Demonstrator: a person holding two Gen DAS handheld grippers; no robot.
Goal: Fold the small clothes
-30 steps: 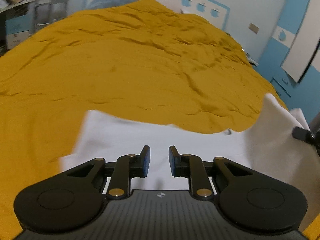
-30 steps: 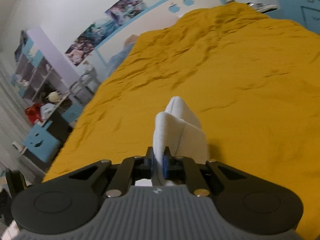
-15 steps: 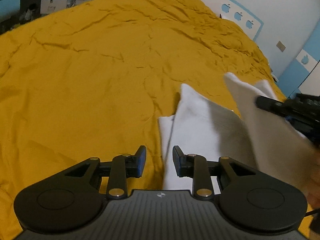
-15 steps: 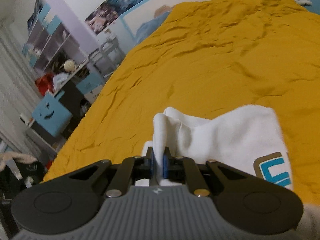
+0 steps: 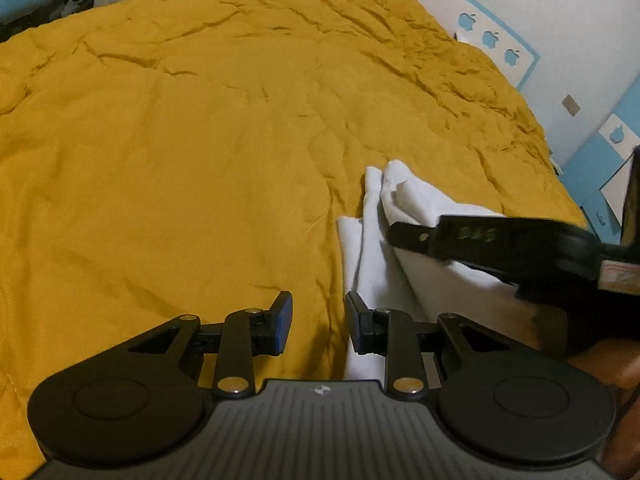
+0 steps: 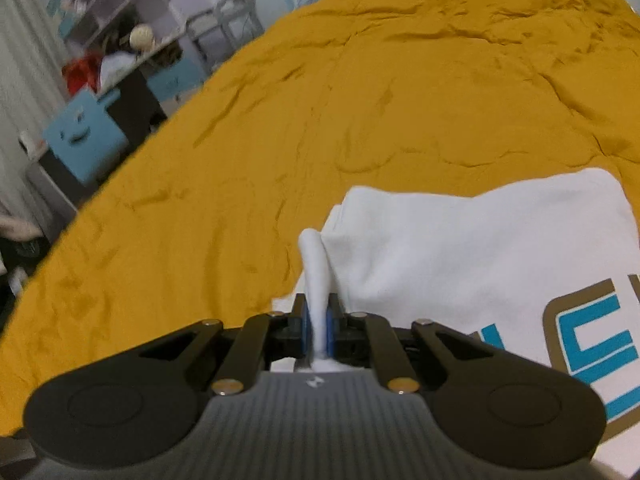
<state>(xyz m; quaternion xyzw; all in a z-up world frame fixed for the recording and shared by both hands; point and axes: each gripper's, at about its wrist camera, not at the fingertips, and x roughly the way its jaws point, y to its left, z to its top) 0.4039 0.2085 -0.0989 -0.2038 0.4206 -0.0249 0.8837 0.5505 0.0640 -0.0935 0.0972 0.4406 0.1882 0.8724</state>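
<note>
Garment: white T-shirt (image 6: 472,240) with a blue-and-brown print, partly folded, lying on the mustard-yellow bed cover (image 6: 360,92).
Right tool (image 6: 318,320): clamped on a pinched ridge of the shirt's edge.
Left tool (image 5: 318,316): jaws apart, empty, its right finger over the shirt's edge (image 5: 372,264).

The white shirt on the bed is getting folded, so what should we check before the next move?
1. Right gripper pinching the white shirt: ok, cloth sits between its pads.
2. Left gripper free to help: ok, jaws open, holding nothing.
3. Shirt lying on the yellow bedspread: ok.
4. Folded edge lying smooth: not ok, it is bunched near the pinch.
5. Printed logo staying flat: cannot tell, partly out of frame.
6. Grippers apart from each other: ok, in the left wrist view.
</note>
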